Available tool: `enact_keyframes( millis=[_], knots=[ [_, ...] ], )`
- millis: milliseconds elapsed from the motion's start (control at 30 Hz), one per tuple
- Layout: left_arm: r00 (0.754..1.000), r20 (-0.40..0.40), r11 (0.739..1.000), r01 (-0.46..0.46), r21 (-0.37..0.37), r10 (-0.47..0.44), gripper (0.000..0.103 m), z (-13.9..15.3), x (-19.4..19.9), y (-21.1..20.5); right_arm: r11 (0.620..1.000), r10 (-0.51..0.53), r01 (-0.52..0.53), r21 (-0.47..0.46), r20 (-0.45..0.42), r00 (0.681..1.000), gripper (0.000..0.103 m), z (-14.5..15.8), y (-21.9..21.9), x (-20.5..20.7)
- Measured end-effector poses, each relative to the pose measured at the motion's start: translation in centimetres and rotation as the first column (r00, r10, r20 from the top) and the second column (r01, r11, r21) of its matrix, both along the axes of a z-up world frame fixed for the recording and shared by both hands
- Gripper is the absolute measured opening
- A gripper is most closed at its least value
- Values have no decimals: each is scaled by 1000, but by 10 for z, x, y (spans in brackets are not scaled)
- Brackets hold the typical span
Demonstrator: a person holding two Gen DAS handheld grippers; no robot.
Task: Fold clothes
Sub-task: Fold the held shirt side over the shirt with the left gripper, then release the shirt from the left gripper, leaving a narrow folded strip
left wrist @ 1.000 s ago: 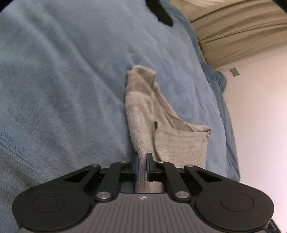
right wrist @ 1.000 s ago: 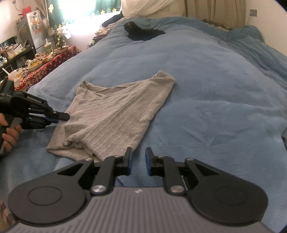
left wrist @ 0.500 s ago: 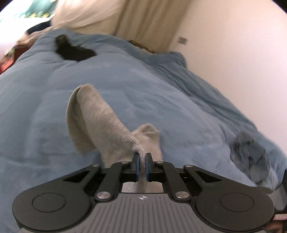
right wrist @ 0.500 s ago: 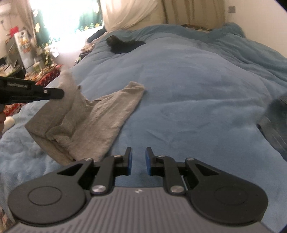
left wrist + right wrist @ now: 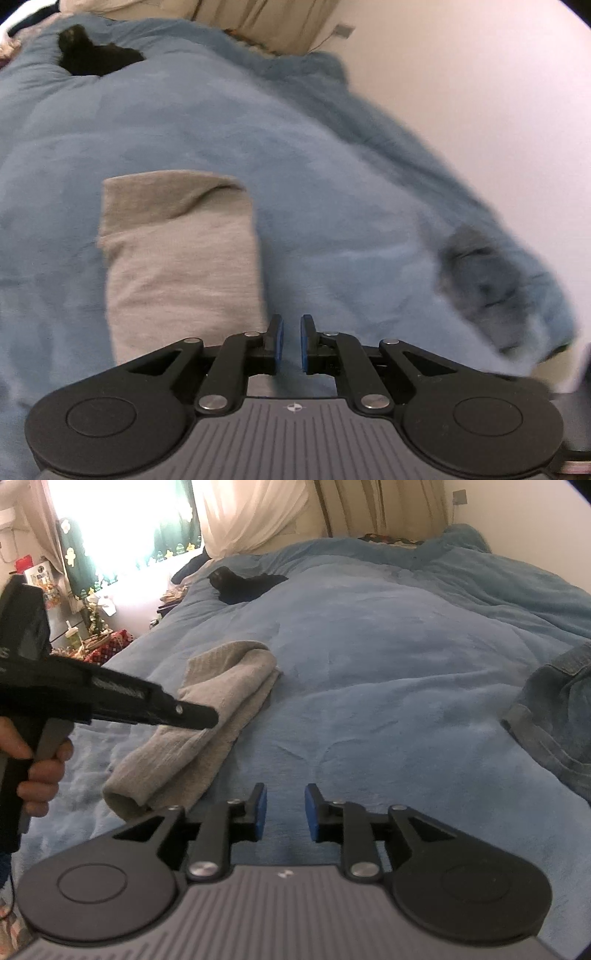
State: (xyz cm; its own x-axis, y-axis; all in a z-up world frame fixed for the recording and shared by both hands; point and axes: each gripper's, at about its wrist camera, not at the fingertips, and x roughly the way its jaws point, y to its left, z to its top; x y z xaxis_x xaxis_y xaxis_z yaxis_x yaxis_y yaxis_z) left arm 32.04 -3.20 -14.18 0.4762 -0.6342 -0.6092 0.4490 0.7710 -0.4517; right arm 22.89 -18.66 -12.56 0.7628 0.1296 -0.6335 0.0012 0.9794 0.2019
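A grey ribbed garment (image 5: 177, 254) lies folded over itself in a long strip on the blue blanket (image 5: 332, 184). My left gripper (image 5: 291, 341) hovers just right of its near end, jaws opening with nothing between the blue pads. From the right wrist view the grey garment (image 5: 214, 716) lies left of centre and the left gripper (image 5: 210, 718) reaches over it from the left, held by a hand (image 5: 37, 771). My right gripper (image 5: 282, 810) is over bare blanket, jaws opening and empty.
A denim garment (image 5: 554, 716) lies crumpled at the bed's right side, also the denim garment (image 5: 484, 273). A black item (image 5: 243, 585) rests at the far end of the bed. Cluttered furniture (image 5: 74, 627) stands left of the bed; a wall (image 5: 480, 92) runs along the right.
The left gripper carried the garment's edge up and across, folding it onto itself, then let go. The right gripper's jaws widened slightly and it shifted a little.
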Motion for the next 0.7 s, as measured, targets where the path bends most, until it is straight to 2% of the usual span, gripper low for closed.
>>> enact_keyframes(
  millis=[67,167,267,400,500,600,633,700],
  knots=[
    [1000,29,999,9,-30,-8,19,11,-9,13,1000,11,-11,16,0,1000,25,0,3,2],
    [999,42,998,-7,-66,9,20,21,-21,36,996,46,-46,73,5,999,25,1,8,7],
    [998,42,998,-46,-49,48,20,21,-27,57,985,85,-85,150,2,996,25,2,19,15],
    [995,-3,995,-105,-2,105,19,4,-36,86,982,145,-143,126,-1,989,30,4,45,26],
    [992,-15,992,-123,1,123,8,-13,-42,97,979,161,-157,131,-17,987,30,4,59,32],
    [989,-55,987,-145,-76,141,8,-32,-42,96,985,144,-140,98,-39,989,31,5,68,39],
    [990,-51,987,-139,-82,135,8,-35,-42,93,985,142,-137,104,-41,989,31,6,69,40],
    [993,-32,993,-113,-38,112,8,-43,-44,79,983,139,-131,129,-49,989,31,6,68,42]
  ],
)
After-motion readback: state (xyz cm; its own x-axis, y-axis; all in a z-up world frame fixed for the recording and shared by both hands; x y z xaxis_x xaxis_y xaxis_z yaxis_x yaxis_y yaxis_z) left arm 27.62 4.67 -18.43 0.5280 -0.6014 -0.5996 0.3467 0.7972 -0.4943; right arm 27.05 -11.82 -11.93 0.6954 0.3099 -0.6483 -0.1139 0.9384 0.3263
